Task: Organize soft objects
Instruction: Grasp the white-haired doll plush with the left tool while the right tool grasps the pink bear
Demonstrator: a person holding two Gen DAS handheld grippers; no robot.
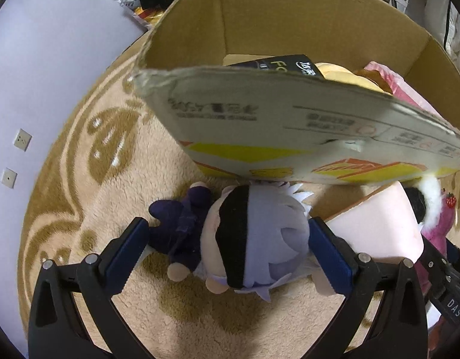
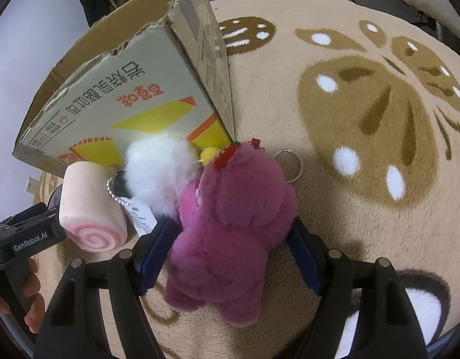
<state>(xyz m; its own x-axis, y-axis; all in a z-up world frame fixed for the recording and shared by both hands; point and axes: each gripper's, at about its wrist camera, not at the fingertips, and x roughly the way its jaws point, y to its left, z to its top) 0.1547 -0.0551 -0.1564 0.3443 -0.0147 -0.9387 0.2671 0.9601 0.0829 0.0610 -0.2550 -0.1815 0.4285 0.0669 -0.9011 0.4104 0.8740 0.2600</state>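
Observation:
A plush doll [image 1: 254, 239] with pale lilac hair, a black blindfold and a dark purple body lies on the rug in front of the cardboard box [image 1: 290, 113]. My left gripper [image 1: 227, 248] is open, its blue pads on either side of the doll's head. In the right wrist view, a magenta plush bear [image 2: 230, 227] with a strawberry on its head lies on the rug. My right gripper [image 2: 230, 251] is open around the bear's body. The bear also shows at the right edge of the left wrist view [image 1: 436, 224].
A pink swirl-roll squishy [image 2: 89, 209] and a white fluffy toy [image 2: 158, 170] with a paper tag lie beside the bear, against the box [image 2: 116, 95]. The box holds yellow and pink soft things [image 1: 379, 77]. A metal key ring [image 2: 287, 161] lies on the beige patterned rug [image 2: 364, 119].

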